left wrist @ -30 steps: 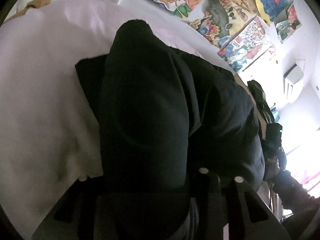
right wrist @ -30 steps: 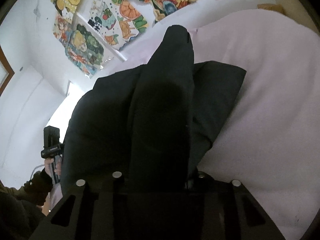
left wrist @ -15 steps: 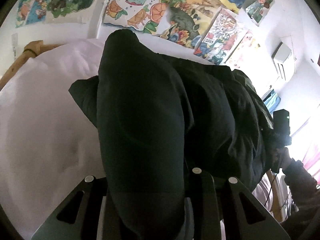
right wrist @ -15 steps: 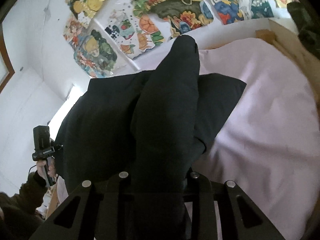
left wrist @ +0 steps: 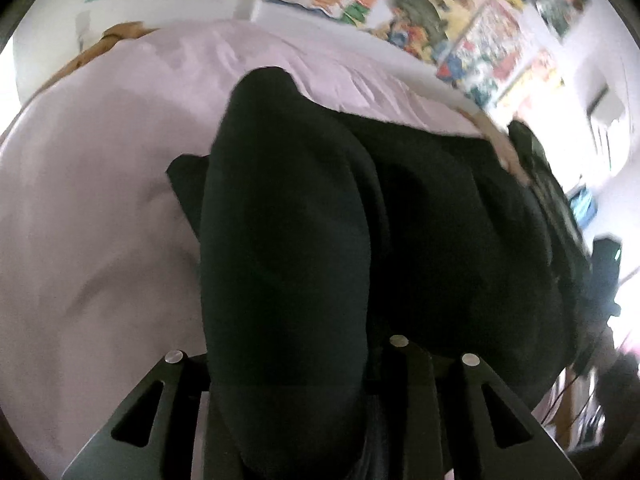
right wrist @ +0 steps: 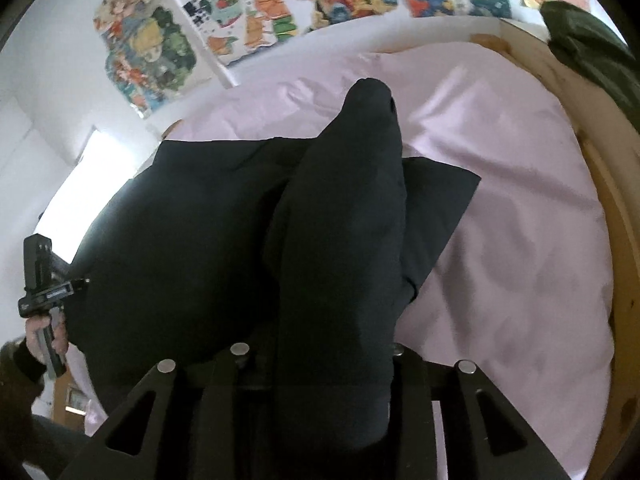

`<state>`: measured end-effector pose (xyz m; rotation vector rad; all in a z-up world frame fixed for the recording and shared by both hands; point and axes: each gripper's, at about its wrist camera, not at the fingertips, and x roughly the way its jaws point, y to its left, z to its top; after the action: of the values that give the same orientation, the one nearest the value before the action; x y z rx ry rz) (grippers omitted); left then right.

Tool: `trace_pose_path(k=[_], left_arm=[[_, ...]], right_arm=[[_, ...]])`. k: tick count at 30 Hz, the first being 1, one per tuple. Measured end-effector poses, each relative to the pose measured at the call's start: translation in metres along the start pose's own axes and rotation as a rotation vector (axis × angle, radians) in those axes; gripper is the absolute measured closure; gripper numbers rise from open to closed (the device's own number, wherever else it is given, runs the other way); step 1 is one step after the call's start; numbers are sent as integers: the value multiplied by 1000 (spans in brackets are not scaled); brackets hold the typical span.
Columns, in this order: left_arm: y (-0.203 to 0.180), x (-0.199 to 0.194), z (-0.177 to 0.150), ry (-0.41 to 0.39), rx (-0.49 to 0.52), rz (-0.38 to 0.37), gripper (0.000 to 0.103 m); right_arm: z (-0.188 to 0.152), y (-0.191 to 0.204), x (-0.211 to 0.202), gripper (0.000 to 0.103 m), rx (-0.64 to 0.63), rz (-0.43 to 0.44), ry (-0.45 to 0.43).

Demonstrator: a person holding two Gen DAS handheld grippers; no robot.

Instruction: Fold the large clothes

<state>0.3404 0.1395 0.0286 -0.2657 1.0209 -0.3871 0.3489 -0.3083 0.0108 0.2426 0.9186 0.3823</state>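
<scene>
Carrying: both hands hold one black garment [right wrist: 192, 248] up off the pink bed sheet [right wrist: 520, 216], a bunched fold of it in each grip.
Left fingers: the left gripper [left wrist: 280, 360] pinches a thick roll of the cloth; its fingers eased a little wider in the last half second, cloth between them.
Right fingers: the right gripper [right wrist: 332, 352] clamps the other bunched edge; its fingers likewise loosened slightly, cloth in between.
Where the garment is: its far hem trails on the sheet, the rest hanging between the two grippers.
Slip risk: the rolls look bulky, so I think a loosening pinch could let a corner drop and spoil the fold.
Drag risk: the trailing hem may rumple the sheet or crease unevenly.
Edges: the wooden bed frame [right wrist: 600, 184] curves along the right, with a dark green cloth [right wrist: 588, 40] lying on it.
Open room: wide bare sheet lies ahead, up to the postered wall [right wrist: 280, 12].
</scene>
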Motion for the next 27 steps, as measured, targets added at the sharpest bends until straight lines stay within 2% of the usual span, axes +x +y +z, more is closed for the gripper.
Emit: trace_pose_path(k=[2, 4, 6, 7, 14, 16, 19, 21, 24, 27], left_arm=[[4, 5, 0, 5, 1, 5, 73], [4, 7, 4, 4, -1, 21, 63], [3, 7, 6, 5, -13, 41, 55], [2, 8, 6, 9, -21, 63, 50], [-15, -9, -19, -79, 39, 281, 38], [-24, -17, -28, -134, 37, 379, 19], [-32, -31, -42, -220, 20, 375, 9], [-37, -41, -52, -277, 4, 382, 3], [-54, -52, -61, -366, 20, 378, 2], [-73, -61, -75, -413, 79, 391, 2]], right_arm=[[-5, -1, 2, 68, -16, -26, -19], [-11, 1, -1, 56, -44, -67, -28], [-14, -1, -1, 48, -56, -105, -24], [-14, -1, -1, 41, -50, -132, -24], [-29, 16, -33, 21, -83, -284, -144], [-37, 22, -41, 14, -81, -294, -171], [-45, 32, -47, 5, -71, -311, -216], [-56, 41, -54, 0, -76, -368, -279], [-75, 58, -64, 0, -124, -430, -411], [-97, 71, -70, 0, -149, -451, -484]])
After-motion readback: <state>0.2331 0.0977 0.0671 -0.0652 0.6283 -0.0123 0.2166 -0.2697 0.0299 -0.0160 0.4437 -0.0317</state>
